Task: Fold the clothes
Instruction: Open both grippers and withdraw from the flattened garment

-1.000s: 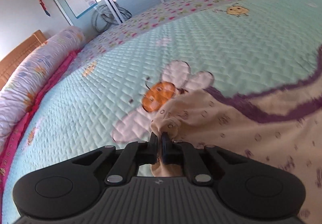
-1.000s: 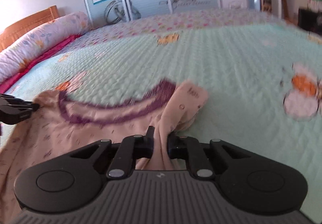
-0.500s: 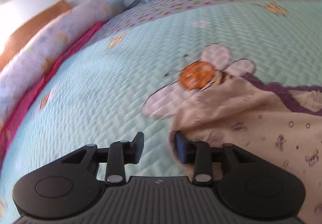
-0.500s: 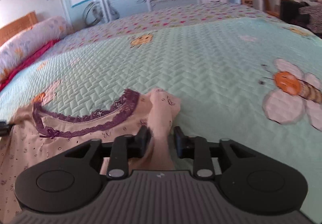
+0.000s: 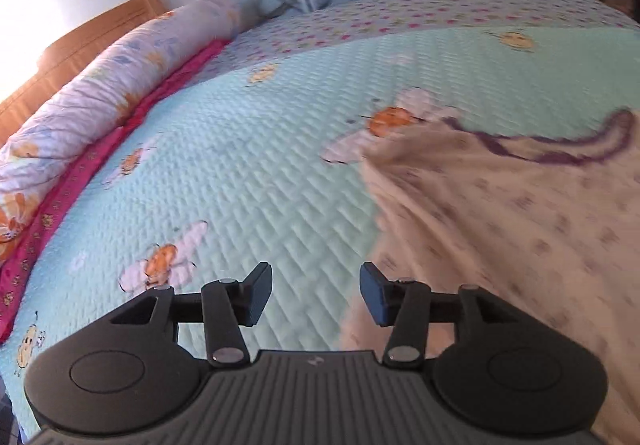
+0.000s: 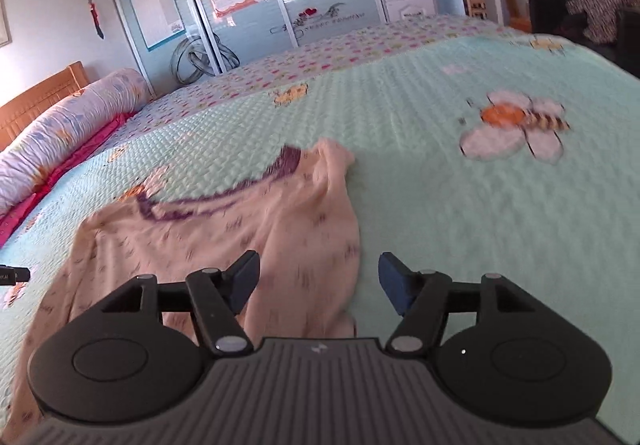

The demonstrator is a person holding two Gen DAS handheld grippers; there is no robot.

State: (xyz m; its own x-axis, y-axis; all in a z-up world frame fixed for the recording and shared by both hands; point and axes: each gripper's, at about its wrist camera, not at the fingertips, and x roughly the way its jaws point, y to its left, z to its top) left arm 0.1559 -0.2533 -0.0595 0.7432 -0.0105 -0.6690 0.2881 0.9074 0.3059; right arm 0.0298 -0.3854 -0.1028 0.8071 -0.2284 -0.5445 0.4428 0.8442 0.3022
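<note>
- The bed fills the room, under a pale green quilted cover stitched with bees; a long floral bolster lies along the wooden headboard side.
- The garment, a peach top with small purple marks and a purple lace neckline, lies spread on the cover with the neckline at the far end. Its shoulder corners look laid out flat, though the right one is a little bunched.
- I judge the task to be at an early stage: the top seems spread and smoothed, but no fold is visible yet. Sides and the lengthwise fold are all left to do.
- The left claw has just been opening; its jaws stand apart over bare cover with nothing between them, the garment's edge just beside its right finger.
- The right claw has also just been opening; it gapes wide above the garment's right edge, and its pads do not press the cloth.
- Posters and a small decal on the wardrobe doors carry writing, but it is too small and blurred to read. No brand shows anywhere.
</note>
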